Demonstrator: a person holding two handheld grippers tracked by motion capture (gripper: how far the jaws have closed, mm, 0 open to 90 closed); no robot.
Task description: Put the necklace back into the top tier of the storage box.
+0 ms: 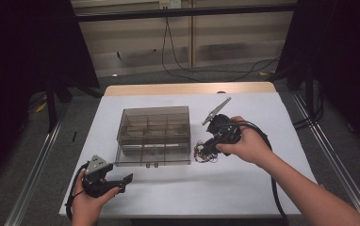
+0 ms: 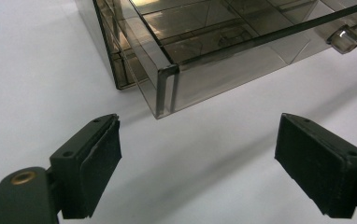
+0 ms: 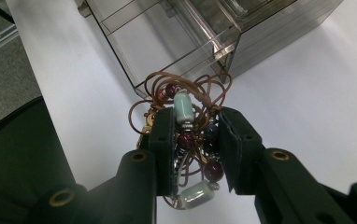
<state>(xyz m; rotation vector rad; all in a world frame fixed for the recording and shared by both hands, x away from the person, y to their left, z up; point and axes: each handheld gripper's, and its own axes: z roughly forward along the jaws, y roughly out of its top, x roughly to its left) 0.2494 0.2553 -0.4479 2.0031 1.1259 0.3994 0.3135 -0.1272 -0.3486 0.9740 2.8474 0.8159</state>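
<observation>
Nearest me, my left gripper (image 1: pixel 121 181) is resting low over the white table (image 1: pixel 244 188), its jaws standing wide apart with nothing between them. I am keeping it just short of the box's near corner, probably so it is free to steady the box when needed.

Further out, my right gripper (image 1: pixel 206 149) is pinching a tangled necklace (image 3: pixel 186 135), the jaws drawn in and clamped on the bundle of brown cord and beads. In the right gripper view a pale green bead (image 3: pixel 184 107) is sitting upright just above the pads (image 3: pixel 163 149), dark red ones are caught between them, and cord loops are fanning out past the tips. The clump is running roughly along the jaws, its length pointing toward the box; in the high view its loose loops are trailing at the table just beside the box's right front corner.

Beyond it, the smoky clear box (image 1: pixel 153 134) with divided compartments is standing mid-table, so I judge I am holding the necklace bunched to fit a compartment.
</observation>
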